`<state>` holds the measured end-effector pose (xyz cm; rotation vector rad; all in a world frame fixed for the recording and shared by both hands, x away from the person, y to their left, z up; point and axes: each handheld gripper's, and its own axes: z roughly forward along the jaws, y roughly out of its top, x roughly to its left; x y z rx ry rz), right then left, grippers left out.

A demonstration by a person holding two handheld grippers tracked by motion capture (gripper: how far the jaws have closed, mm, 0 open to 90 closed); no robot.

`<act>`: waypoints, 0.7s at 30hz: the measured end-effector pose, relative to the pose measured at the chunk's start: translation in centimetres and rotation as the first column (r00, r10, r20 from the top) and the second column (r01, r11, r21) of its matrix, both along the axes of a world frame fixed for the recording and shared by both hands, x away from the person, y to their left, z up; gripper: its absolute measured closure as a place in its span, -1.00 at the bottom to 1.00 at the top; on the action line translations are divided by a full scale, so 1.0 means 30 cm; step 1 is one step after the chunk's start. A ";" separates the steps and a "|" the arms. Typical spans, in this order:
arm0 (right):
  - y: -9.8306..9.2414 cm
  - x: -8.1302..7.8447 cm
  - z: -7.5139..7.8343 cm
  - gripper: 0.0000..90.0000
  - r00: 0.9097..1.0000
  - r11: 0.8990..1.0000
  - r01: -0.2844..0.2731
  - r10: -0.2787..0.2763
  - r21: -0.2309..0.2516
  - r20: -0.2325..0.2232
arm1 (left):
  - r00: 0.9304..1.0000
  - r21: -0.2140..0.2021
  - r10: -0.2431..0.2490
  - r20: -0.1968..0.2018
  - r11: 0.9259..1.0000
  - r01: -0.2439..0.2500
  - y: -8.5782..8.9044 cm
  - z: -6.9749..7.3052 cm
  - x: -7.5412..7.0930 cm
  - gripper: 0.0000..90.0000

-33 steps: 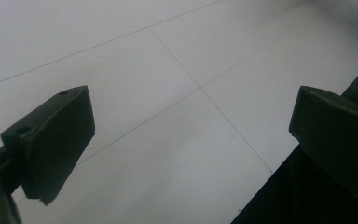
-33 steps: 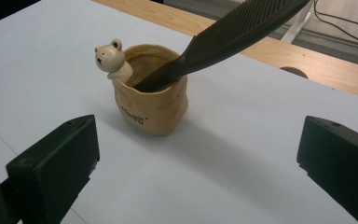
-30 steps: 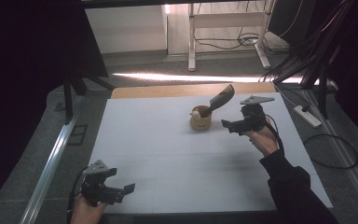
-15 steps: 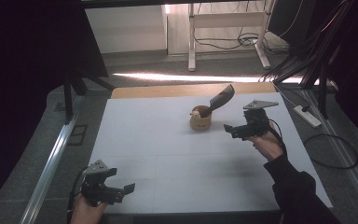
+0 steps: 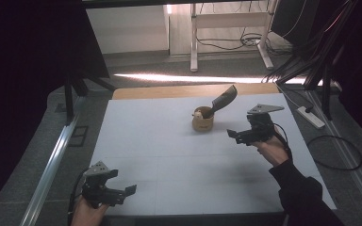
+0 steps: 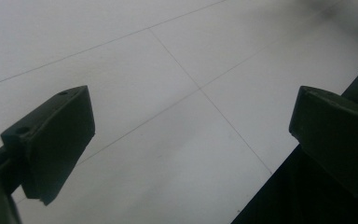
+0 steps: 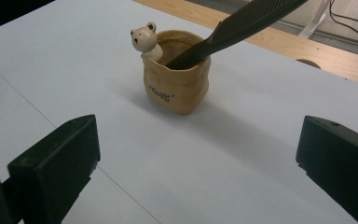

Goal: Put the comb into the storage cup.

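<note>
At the near left corner of the pale grey-white tabletop [image 5: 169, 160], the left gripper [image 5: 118, 192] sits in the person's left hand [image 5: 86, 213], low over the surface by the front edge. Its two black jaws stand wide apart with nothing between them; in the left gripper view [image 6: 191, 140] there is bare tabletop, thin seam lines and the dark front edge beyond the jaws.

Farther in and to the right, the right gripper [image 5: 235, 135] is held in the person's right hand [image 5: 272, 149], a dark sleeve [image 5: 301, 193] running back to the bottom edge. Its jaws are also spread wide and hold nothing, and they point toward the cup.

Beyond them, near but apart, stands the small tan sack-shaped ceramic cup [image 7: 176, 86] with a little cream bear figure [image 7: 144, 39] on its rim. It is upright on the tabletop, right of centre toward the far side [image 5: 202, 121]. A black plastic comb [image 7: 242, 28] stands handle-down in the cup and leans out over the rim, away from the bear.

Behind it, a strip of bare wood [image 5: 169, 91] runs along the tabletop's far edge.
</note>
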<state>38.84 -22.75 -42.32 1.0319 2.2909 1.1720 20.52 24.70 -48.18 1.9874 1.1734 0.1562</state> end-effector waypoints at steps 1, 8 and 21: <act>-0.001 -0.003 0.000 -1.00 1.000 1.000 0.001 -0.001 0.002 -0.001 | 1.000 0.000 0.001 0.001 1.000 -0.001 0.000 0.000 0.000 -0.98; -0.010 -0.023 -0.008 -1.00 1.000 1.000 0.004 -0.004 -0.008 -0.004 | 1.000 -0.001 0.001 0.001 1.000 -0.001 0.000 0.000 0.000 -0.98; -0.028 -0.053 -0.018 -1.00 1.000 1.000 0.006 -0.006 -0.005 -0.025 | 1.000 0.007 -0.001 0.010 1.000 0.001 -0.005 0.002 -0.004 -0.98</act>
